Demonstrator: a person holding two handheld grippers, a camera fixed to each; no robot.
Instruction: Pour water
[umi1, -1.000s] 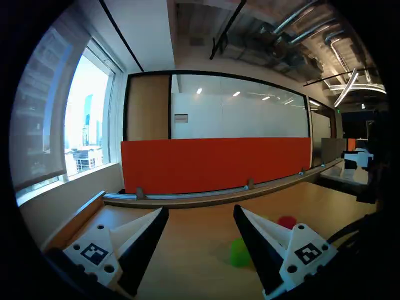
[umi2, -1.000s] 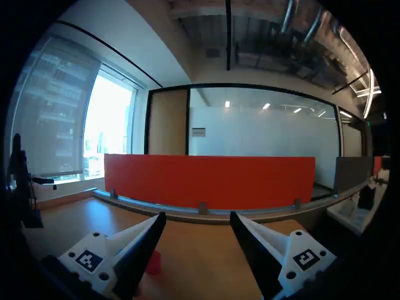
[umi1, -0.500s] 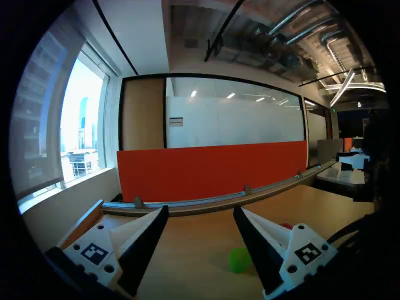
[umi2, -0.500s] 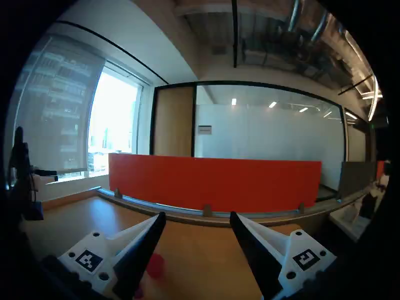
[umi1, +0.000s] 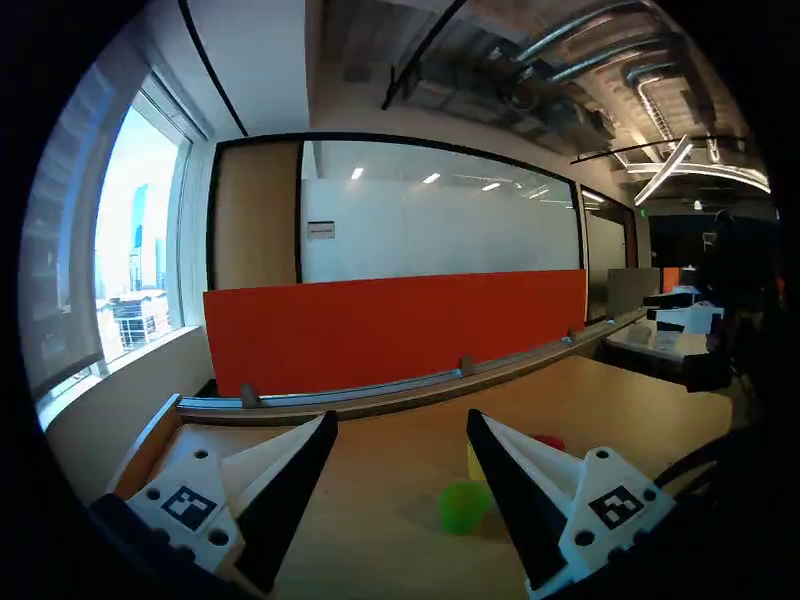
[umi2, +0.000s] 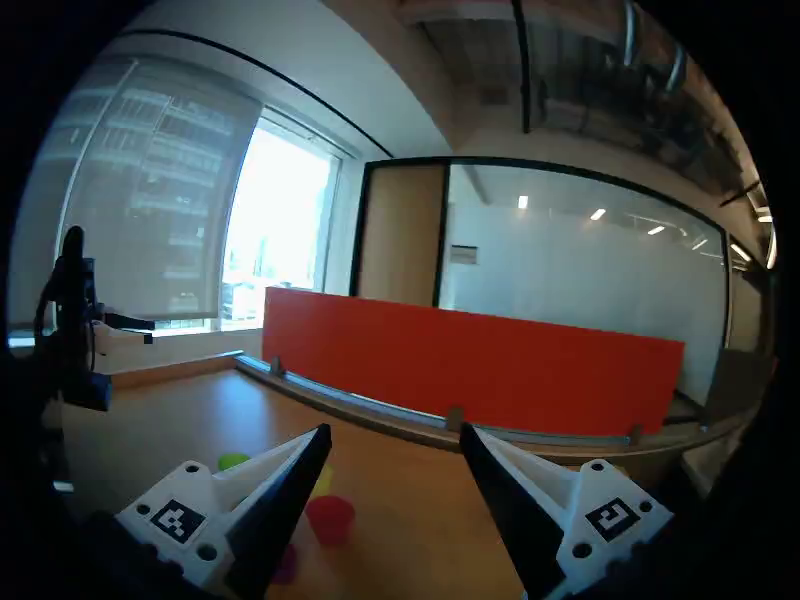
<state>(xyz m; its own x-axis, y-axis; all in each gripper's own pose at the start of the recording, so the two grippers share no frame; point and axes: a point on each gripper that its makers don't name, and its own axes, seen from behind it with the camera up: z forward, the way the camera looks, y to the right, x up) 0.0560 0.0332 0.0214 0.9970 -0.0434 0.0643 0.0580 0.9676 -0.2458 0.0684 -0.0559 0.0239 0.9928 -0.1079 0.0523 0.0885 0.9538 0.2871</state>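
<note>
You held both tools empty: the left gripper (umi1: 400, 415) had its jaws spread wide with nothing between them, and so did the right gripper (umi2: 394, 430), probably ready to take a cup. Just beyond, the green cup (umi1: 462, 505) and the red cup (umi2: 330, 518) stood upright on the desk (umi1: 390, 530), neither gripped yet. Farther off, the orange divider (umi1: 390, 330) closed the desk's far edge.

Daylight is pouring in through the window (umi2: 275, 240), washing it out to white. A ceiling strip light (umi1: 668, 172) is glowing. Fisheye distortion is bending lines near the edges; the desk (umi1: 390, 470) is looking sharp.
</note>
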